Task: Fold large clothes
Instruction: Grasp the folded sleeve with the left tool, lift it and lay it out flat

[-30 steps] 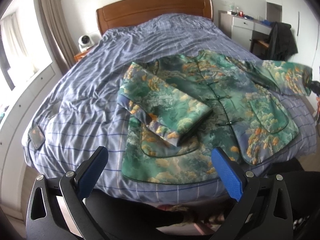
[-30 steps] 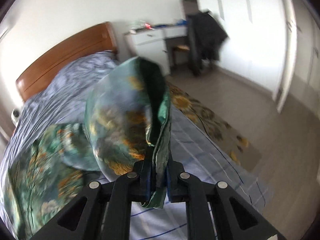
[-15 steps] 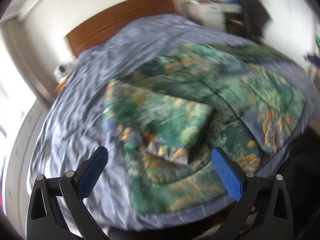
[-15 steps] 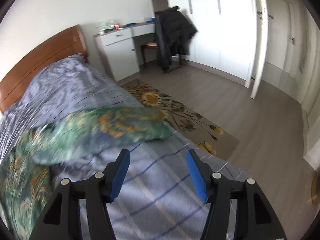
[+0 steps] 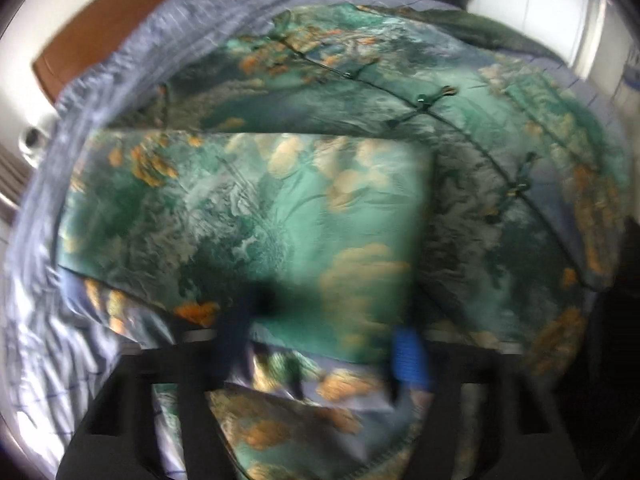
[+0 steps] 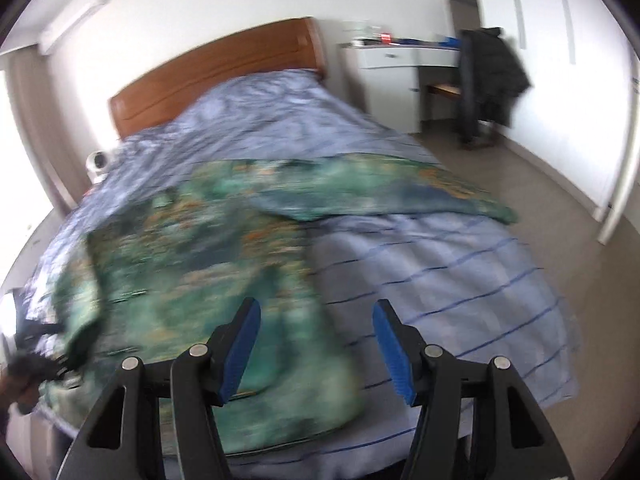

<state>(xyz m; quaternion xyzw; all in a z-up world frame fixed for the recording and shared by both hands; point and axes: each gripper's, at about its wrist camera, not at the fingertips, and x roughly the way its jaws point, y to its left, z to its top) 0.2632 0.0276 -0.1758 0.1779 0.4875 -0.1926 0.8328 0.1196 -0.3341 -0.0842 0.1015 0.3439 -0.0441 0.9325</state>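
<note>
While the patterned jacket [image 5: 360, 168] lies spread on the bed [image 6: 460, 264], your left gripper [image 5: 324, 344] jaws are closing around its folded sleeve; your right gripper [image 6: 316, 344] jaws gape empty.

Bed [image 6: 440, 264] under a wrinkled blue-grey cover with thin dark stripes; wooden headboard [image 6: 216, 76] against a white wall. Small white round camera-like device [image 6: 97, 162] beside the bed's far corner. White desk [image 6: 394, 80] with drawers beyond the bed, small items on top too blurred to tell. Dark coat [image 6: 492, 76] draped over a chair there. Grey-brown floor [image 6: 560, 200]. Air conditioner [image 6: 74, 12] high on the wall.
</note>
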